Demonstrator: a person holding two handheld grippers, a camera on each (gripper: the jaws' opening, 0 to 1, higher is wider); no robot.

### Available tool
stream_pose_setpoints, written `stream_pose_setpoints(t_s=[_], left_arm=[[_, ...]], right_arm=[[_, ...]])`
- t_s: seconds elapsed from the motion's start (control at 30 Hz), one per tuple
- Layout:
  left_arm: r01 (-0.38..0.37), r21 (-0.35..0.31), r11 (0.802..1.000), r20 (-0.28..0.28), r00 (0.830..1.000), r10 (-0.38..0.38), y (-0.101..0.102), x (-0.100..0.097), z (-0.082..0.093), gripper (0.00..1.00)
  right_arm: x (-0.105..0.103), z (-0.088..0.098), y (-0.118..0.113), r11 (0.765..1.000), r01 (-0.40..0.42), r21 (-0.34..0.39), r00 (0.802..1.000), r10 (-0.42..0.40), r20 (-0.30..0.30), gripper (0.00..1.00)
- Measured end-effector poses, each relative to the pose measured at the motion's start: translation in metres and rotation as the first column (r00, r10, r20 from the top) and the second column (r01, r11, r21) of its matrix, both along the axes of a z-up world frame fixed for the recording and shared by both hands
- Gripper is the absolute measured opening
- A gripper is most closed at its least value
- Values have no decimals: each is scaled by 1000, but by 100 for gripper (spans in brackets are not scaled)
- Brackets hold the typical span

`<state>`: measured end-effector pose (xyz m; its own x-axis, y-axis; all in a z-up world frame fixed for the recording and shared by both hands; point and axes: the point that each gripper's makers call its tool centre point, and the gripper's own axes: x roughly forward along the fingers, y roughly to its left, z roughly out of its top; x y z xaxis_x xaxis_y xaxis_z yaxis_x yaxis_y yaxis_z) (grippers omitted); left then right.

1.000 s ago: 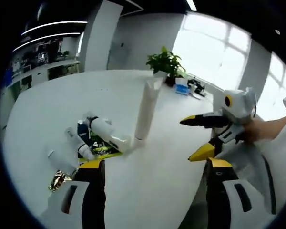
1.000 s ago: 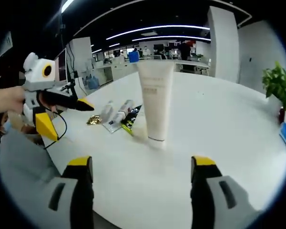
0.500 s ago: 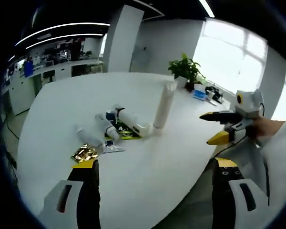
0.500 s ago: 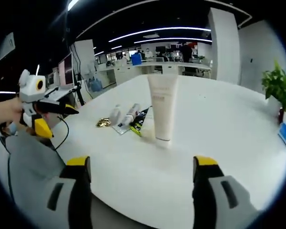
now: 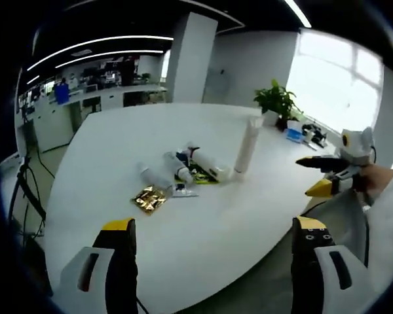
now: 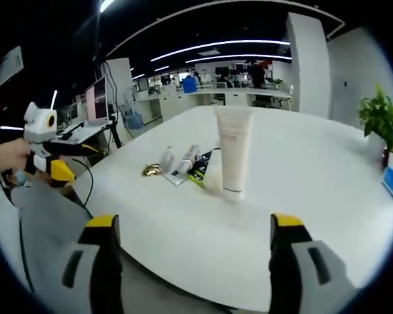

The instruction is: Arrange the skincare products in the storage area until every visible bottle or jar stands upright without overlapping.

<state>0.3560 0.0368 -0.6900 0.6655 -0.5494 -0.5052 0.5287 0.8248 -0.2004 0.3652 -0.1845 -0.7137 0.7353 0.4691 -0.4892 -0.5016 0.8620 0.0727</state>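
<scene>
A tall white tube point(image 6: 234, 151) stands upright on its cap on the round white table point(image 6: 301, 196); in the left gripper view the same tube point(image 5: 246, 144) is right of the pile. Beside it, white bottles point(image 5: 211, 164) point(image 5: 178, 168) point(image 5: 153, 176) lie on their sides with a dark green-yellow sachet point(image 5: 198, 173) and a gold packet point(image 5: 149, 198); the same pile point(image 6: 180, 162) lies left of the tube. My left gripper point(image 5: 213, 261) is open, well back from the table's edge. My right gripper point(image 6: 193, 261) is open too, nothing between its fingers. Each gripper also shows far off in the other's view: right gripper point(image 5: 321, 175), left gripper point(image 6: 69, 160).
A potted plant point(image 5: 277, 103) and small items point(image 5: 301, 134) sit at the table's far side. Office desks point(image 6: 209, 91), a white pillar point(image 5: 190, 62) and bright windows point(image 5: 340, 78) lie beyond. Cables point(image 5: 23, 190) hang near the table's left edge. A person's sleeve point(image 6: 33, 229) lies low left.
Both views have pulled back from the table, so the tube and pile look smaller and farther. The products themselves have not moved. Both grippers stay open.
</scene>
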Motion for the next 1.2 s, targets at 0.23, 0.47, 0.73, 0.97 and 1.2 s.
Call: stream_pose_setpoints(t_s=[0.23,0.47,0.73,0.97,1.2], left_arm=[[-48,-1,999,17,999,48,19,1,-8,97],[-35,-23,999,25,999,36,21,1,-10,97],[-17,-1,1000,36,999,17,9,-1,-10,97],[-42,8,999,12,999,42,14,-1,-19,97],[-65,74,995,50,997,62,17,0,-20,97]], right_arm=[[2,-4,-8,999,34,-25,999,-35,-21,94],[4,-8,-15,997,64,-50,998,-66,-23,93],[3,-8,-14,998,59,-30,997,-61,-42,94],[7,-6,-13,999,46,10,997,-46,-65,93],[29,11,-18,1000,2,9,1000,-2,-20,92]])
